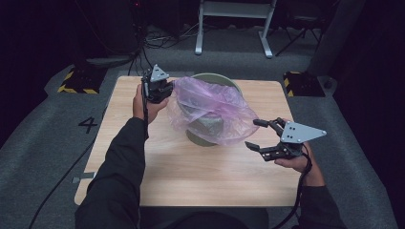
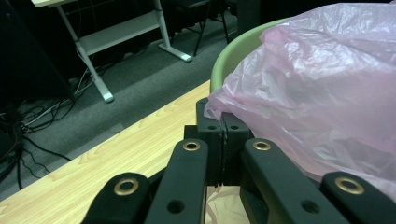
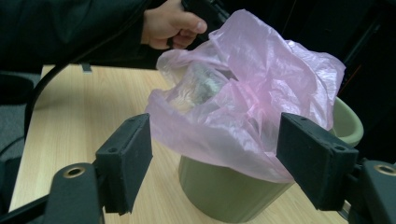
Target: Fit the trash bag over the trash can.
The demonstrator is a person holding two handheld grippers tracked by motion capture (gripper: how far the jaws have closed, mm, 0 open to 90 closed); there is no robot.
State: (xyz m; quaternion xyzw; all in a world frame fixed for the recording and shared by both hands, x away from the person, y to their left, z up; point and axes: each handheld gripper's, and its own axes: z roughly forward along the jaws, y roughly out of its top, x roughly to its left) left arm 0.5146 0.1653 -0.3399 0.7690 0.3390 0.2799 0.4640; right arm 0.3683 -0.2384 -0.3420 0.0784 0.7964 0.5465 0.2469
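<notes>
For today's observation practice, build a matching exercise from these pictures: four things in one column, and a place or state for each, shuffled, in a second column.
Things
1. left gripper
2. right gripper
3. thin pink plastic bag
4. round green plastic bin

Places or states
A. stands on the light wooden table
B. jaws open, with nothing between them
C. draped over the bin's rim
D. jaws shut on the bag's edge

Pairs: 1-D, 2-B, 3-C, 4-A
</notes>
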